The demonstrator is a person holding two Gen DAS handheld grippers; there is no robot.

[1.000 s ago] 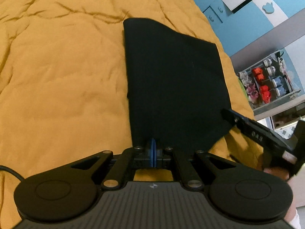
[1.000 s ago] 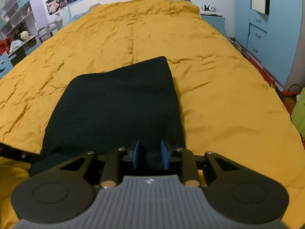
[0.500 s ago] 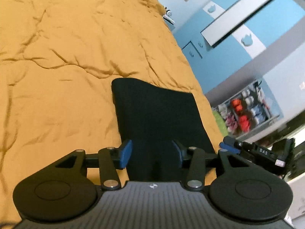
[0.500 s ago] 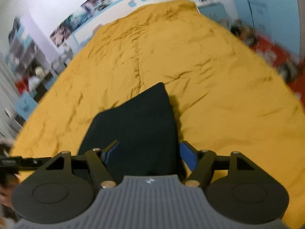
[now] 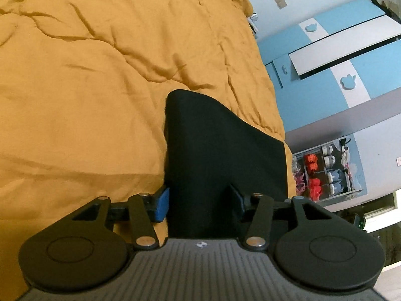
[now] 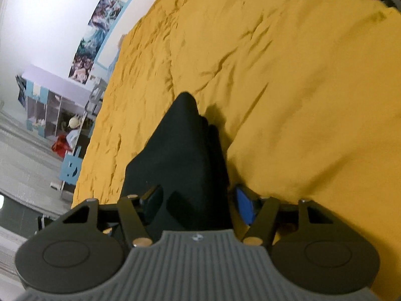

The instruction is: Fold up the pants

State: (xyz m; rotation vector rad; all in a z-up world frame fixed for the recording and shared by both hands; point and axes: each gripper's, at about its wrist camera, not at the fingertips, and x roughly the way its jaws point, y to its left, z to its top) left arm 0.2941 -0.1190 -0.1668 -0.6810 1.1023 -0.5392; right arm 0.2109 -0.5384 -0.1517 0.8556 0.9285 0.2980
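The black pants (image 5: pixel 220 155) lie folded into a compact stack on the yellow quilt (image 5: pixel 87 87). My left gripper (image 5: pixel 199 202) is open, its blue pads spread on either side of the stack's near edge, holding nothing. In the right wrist view the pants (image 6: pixel 180 155) show as a dark wedge with stacked layers. My right gripper (image 6: pixel 196 204) is open too, its jaws wide apart around the near end of the stack.
The quilt (image 6: pixel 288 75) covers the whole bed. A blue and white wardrobe (image 5: pixel 345 57) and a shoe rack (image 5: pixel 325 170) stand off the bed's right side. A shelf unit (image 6: pixel 50 110) and posters (image 6: pixel 95 37) are at the left wall.
Both grippers opened and let go of the pants' edge. Both have tilted and pulled back, so the folded stack looks narrower and farther off.
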